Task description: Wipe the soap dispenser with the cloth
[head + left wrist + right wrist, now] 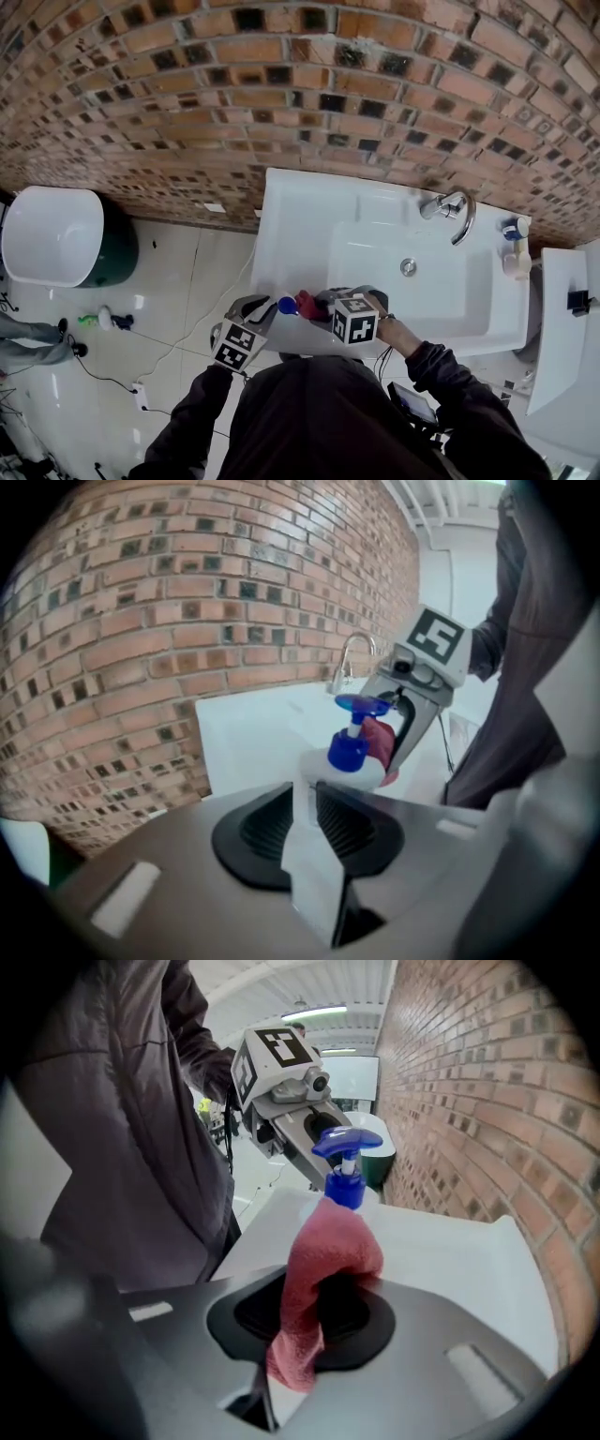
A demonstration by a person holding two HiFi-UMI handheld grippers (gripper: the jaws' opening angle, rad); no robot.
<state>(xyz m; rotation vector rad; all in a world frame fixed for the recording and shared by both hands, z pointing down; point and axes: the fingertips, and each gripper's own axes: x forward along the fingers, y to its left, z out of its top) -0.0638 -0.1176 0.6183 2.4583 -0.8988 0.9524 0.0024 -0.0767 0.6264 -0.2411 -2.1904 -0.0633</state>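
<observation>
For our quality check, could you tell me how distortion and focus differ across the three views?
Head view: sharp, evenly lit, brick wall bowed. Left gripper view: dark round corners, soap dispenser soft. Right gripper view: same corners, cloth close and slightly blurred.

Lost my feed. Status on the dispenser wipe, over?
Left gripper shut on soap dispenser, over front edge of sink. Right gripper shut on cloth, cloth against the pump collar. Nothing in the way.

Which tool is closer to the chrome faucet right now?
Right. The right tool, clamping the red terry cloth, is at the front rim of the white sink, down-left of the curved chrome faucet. The left tool, gripping the white blue-pump soap dispenser, sits farther left.
</observation>
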